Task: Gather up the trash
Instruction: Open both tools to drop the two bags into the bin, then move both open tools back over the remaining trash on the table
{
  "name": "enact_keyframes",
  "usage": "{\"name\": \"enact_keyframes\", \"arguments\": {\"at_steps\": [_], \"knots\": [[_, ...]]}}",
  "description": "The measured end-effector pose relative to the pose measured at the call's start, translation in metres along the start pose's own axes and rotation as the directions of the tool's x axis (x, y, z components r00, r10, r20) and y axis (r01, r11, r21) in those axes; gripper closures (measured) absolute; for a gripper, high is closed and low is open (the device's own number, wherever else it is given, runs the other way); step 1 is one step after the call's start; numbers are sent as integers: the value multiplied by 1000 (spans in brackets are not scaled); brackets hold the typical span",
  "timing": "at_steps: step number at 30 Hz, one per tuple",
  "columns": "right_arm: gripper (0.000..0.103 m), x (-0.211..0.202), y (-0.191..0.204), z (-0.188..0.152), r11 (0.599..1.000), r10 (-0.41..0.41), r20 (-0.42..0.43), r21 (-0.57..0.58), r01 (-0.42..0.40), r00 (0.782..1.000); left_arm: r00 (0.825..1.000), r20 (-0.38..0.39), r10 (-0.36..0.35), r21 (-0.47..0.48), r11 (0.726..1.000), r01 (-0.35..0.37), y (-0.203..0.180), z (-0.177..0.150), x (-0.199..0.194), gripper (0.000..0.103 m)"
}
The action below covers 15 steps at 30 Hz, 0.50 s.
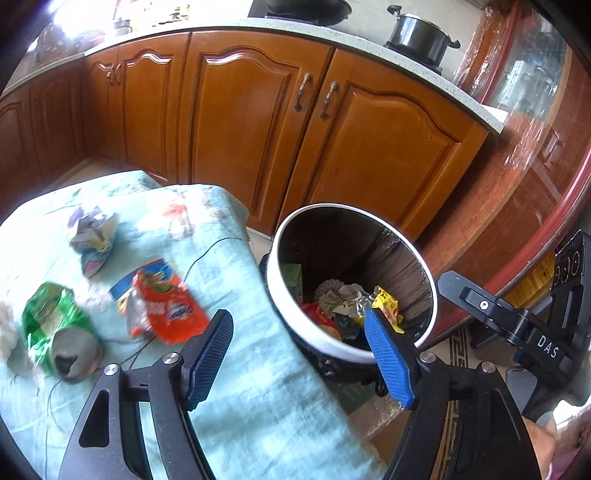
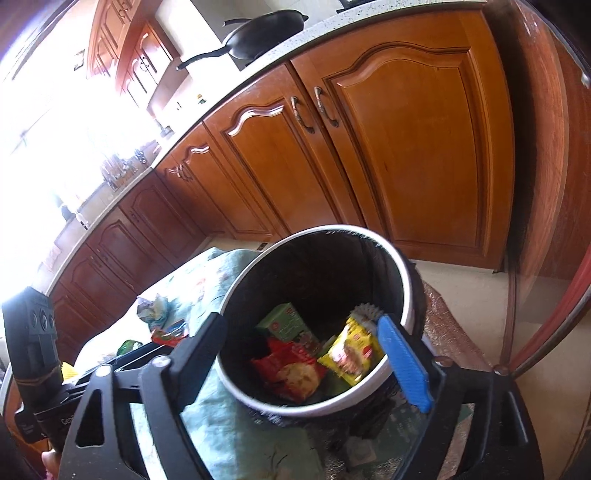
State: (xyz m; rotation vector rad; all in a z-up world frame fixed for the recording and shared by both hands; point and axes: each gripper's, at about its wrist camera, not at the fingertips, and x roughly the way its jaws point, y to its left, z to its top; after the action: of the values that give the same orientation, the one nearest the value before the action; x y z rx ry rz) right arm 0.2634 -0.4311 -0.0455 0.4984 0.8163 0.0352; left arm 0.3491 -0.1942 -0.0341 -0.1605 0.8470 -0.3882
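Observation:
A white-rimmed trash bin [image 1: 280, 236] with a black liner stands on the floor beside a table with a pale green cloth [image 1: 236, 369]; it also shows in the right wrist view [image 2: 404, 273]. Inside lie a yellow packet [image 2: 351, 354], a red wrapper [image 2: 288, 365] and a green box [image 2: 284, 321]. On the cloth lie an orange wrapper [image 1: 166, 302], a green packet [image 1: 48, 317] and crumpled paper [image 1: 92, 236]. My left gripper [image 1: 299, 332] is open and empty over the table edge by the bin. My right gripper [image 2: 299, 332] is open and empty above the bin.
Brown wooden kitchen cabinets [image 1: 258, 122] run behind under a light countertop with a black pot [image 1: 421, 35] and a pan [image 2: 266, 35]. A glass-fronted wooden door [image 1: 535, 122] stands to the right. A thin cable [image 1: 207, 254] lies across the cloth.

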Motion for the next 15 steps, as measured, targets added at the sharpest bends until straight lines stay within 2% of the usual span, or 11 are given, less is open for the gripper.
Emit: {"name": "enact_keyframes", "arguments": {"at_steps": [6,15], "knots": [[7,-8,22,-23,1000,28,4,-14,-28,1000,999,16,29,-32,999,-28,20,-33,-32,28],[6,-11,58,-57,996,76,-15,-36,-77,997,998,14,66,-110,992,-64,62,-71,-75,28]]}}
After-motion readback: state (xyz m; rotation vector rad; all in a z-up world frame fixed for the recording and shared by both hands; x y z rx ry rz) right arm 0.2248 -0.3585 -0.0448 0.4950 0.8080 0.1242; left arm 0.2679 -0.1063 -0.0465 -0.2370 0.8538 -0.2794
